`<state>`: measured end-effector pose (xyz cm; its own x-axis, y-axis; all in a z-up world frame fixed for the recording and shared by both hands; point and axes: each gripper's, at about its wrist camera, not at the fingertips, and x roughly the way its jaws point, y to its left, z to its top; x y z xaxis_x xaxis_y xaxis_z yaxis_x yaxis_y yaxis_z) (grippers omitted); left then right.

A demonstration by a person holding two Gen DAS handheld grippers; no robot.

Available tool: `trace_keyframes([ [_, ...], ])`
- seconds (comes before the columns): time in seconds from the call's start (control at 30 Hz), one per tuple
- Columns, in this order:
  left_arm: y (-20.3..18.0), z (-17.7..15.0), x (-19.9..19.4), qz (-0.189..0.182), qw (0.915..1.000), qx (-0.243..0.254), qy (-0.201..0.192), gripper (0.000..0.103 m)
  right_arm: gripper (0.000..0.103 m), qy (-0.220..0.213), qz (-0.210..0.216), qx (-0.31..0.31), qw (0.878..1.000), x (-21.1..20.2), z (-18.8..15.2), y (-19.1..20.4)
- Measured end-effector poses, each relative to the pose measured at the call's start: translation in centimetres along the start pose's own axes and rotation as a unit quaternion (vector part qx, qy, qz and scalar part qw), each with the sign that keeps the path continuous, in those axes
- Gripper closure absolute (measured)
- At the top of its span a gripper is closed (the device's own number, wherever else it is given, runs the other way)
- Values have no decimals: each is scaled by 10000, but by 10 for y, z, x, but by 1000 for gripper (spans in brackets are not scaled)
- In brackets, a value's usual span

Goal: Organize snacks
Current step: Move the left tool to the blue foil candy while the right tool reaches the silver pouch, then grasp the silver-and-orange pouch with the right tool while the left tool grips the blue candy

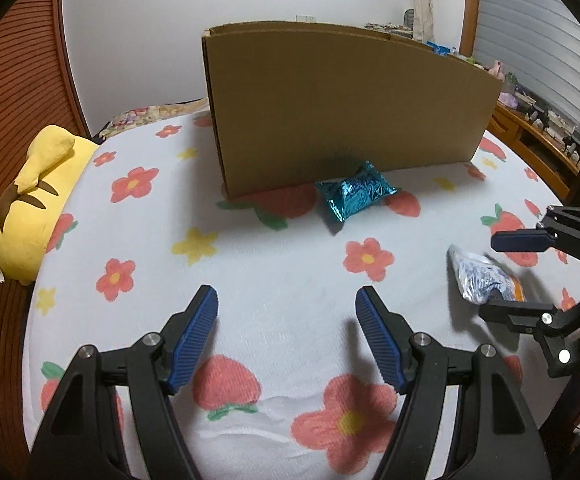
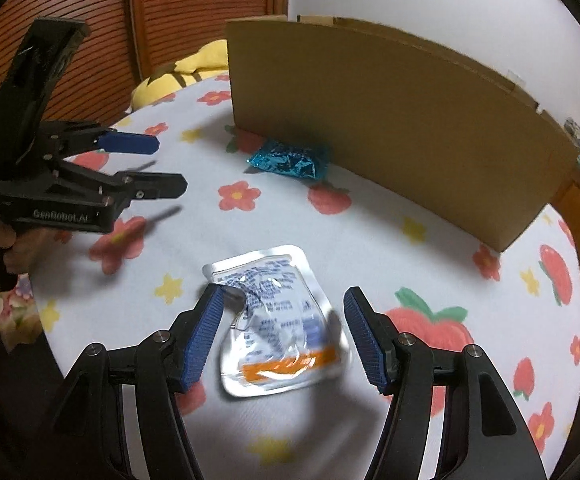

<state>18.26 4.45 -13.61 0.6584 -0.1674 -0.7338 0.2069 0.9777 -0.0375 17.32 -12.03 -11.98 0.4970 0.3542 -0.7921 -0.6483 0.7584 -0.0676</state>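
Right gripper (image 2: 284, 320) jaws wide, straddling the silver pouch (image 2: 278, 320); left pad looks to be touching the pouch's upper-left corner, right pad apart from it, so no grip. Pouch is flat on the sheet (image 2: 409, 280), white-blue print, orange band at the near end, slightly blurred. Left gripper (image 1: 286, 320) also wide, nothing between the pads, hovering over bare sheet with flower and strawberry print. From the left wrist view the right gripper (image 1: 497, 276) sits off to the right, fingers either side of the pouch (image 1: 477, 280). From the right wrist view the left gripper (image 2: 162, 168) is off to the left, fingers spread, well apart from the pouch. Blue foil pack (image 1: 353, 192) lies further out, just beside the base of the box (image 1: 349, 108), can't tell if touching. Box stands upright on the sheet; inside not visible. Yellow plush (image 1: 38, 204) at the far left edge.
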Motion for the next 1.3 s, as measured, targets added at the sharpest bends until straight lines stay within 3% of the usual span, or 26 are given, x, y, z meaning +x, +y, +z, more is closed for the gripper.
trace_keyframes([
  [0.3,-4,-3,10,0,9998,106,190,29,38,48,9,150,9999,7,-4,-2],
  [0.43,-5,-3,11,-36,9996,138,243,20,38,0,-14,152,9999,7,-6,-2],
  [0.57,-6,-4,11,-66,9995,184,263,18,41,-44,-45,164,9998,7,-6,-3],
  [0.7,-6,-3,14,-27,9991,147,398,4,44,-33,-26,172,9998,5,-7,-3],
  [1.2,-4,-5,12,104,9992,69,376,5,45,-127,-221,424,9988,-6,-18,-14],
  [1.3,-7,0,9,-84,9995,128,290,7,45,-179,-260,500,9983,-10,-22,-20],
])
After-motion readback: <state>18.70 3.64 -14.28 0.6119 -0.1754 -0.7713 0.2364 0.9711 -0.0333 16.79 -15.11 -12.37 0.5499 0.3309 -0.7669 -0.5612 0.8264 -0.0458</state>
